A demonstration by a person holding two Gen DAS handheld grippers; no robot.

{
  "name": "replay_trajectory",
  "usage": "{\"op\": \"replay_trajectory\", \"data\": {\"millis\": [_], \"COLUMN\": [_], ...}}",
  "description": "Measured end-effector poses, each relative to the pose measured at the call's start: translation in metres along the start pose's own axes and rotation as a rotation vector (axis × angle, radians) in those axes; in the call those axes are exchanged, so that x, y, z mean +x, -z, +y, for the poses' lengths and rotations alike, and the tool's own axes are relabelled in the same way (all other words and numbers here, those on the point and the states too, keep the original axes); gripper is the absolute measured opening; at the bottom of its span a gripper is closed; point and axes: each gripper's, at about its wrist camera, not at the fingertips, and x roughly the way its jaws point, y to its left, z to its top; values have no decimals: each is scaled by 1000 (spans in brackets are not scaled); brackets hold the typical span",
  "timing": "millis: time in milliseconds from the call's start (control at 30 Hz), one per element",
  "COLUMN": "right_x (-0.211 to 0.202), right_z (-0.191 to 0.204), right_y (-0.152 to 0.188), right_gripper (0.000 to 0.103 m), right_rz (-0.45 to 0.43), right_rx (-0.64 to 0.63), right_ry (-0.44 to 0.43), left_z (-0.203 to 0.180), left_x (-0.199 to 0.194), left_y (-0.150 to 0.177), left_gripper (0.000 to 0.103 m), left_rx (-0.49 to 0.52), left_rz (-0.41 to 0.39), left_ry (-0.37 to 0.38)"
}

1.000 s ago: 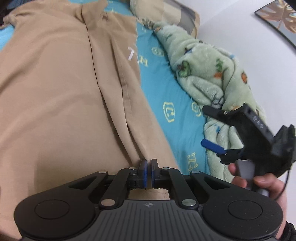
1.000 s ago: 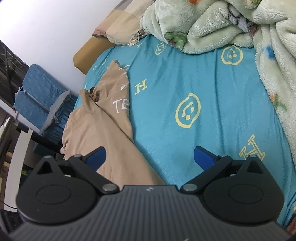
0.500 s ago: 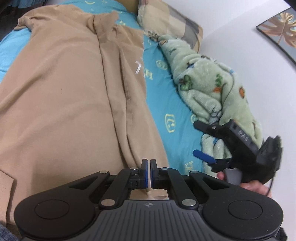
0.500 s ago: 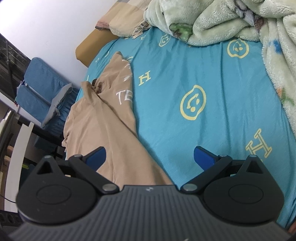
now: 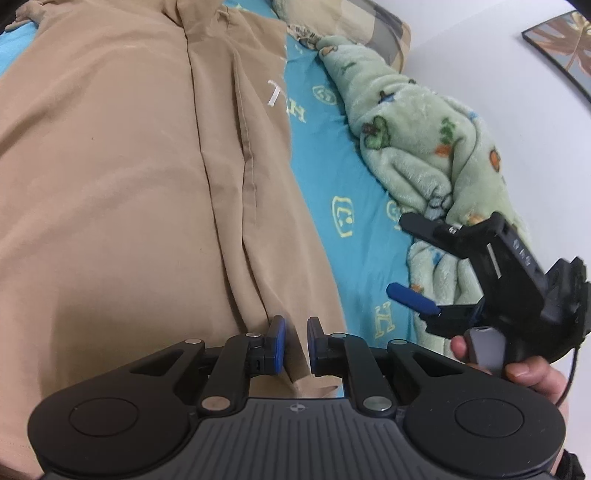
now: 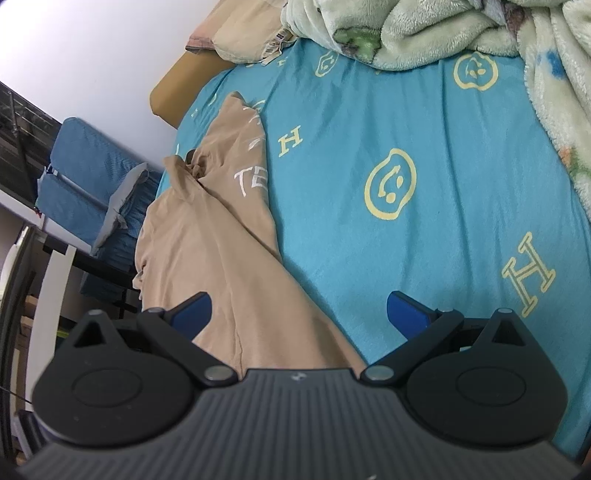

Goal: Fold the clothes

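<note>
A tan T-shirt (image 5: 110, 184) with white lettering lies spread on the blue bed sheet (image 5: 332, 177), its side folded in lengthwise. My left gripper (image 5: 295, 341) sits at the shirt's near hem corner with its jaws slightly apart, the fabric edge between them. My right gripper (image 6: 299, 314) is wide open and empty, hovering above the shirt's edge (image 6: 221, 258) and the sheet (image 6: 406, 147). It also shows in the left wrist view (image 5: 406, 258) to the right, held by a hand.
A pale green fleece blanket (image 5: 424, 147) is bunched along the wall side of the bed and also shows in the right wrist view (image 6: 443, 29). A checked pillow (image 5: 369, 26) lies at the head. A blue chair (image 6: 85, 184) stands beside the bed.
My left gripper was shut on the shirt's hem and has now opened a little. It has lowered toward the bed. My right gripper stays open and has shifted slightly.
</note>
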Motion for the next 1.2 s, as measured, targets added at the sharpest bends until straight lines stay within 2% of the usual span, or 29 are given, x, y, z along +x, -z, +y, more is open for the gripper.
{"op": "replay_trajectory", "data": {"millis": [67, 167, 300, 400, 500, 633, 733, 900, 1033, 1200], "right_x": [0, 0, 1, 3, 4, 2, -1, -1, -3, -5], "right_z": [0, 0, -1, 0, 0, 0, 2, 4, 5, 10], "right_y": [1, 1, 0, 1, 0, -2, -1, 0, 1, 4], "right_gripper": [103, 103, 103, 103, 103, 103, 103, 103, 103, 103], "right_rz": [6, 9, 12, 12, 9, -9, -23, -22, -18, -23], "right_rx": [1, 4, 5, -2, -10, -19, -40, -65, -77, -114], "right_ry": [-2, -5, -5, 1, 8, 17, 25, 36, 42, 45], "left_z": [0, 1, 0, 1, -5, -16, -15, 1, 17, 30], "left_x": [2, 3, 10, 18, 12, -32, -76, -132, -151, -131], "left_y": [1, 2, 1, 0, 3, 7, 6, 1, -1, 4], "left_gripper": [13, 24, 24, 4, 3, 3, 3, 3, 3, 3], "left_rx": [-3, -12, 0, 4, 42, 35, -19, -106, -121, -55], "left_rz": [12, 26, 42, 51, 23, -64, -145, -220, -208, -68], "left_ry": [-16, -27, -29, -63, -55, 54, 132, 110, -35, -332]}}
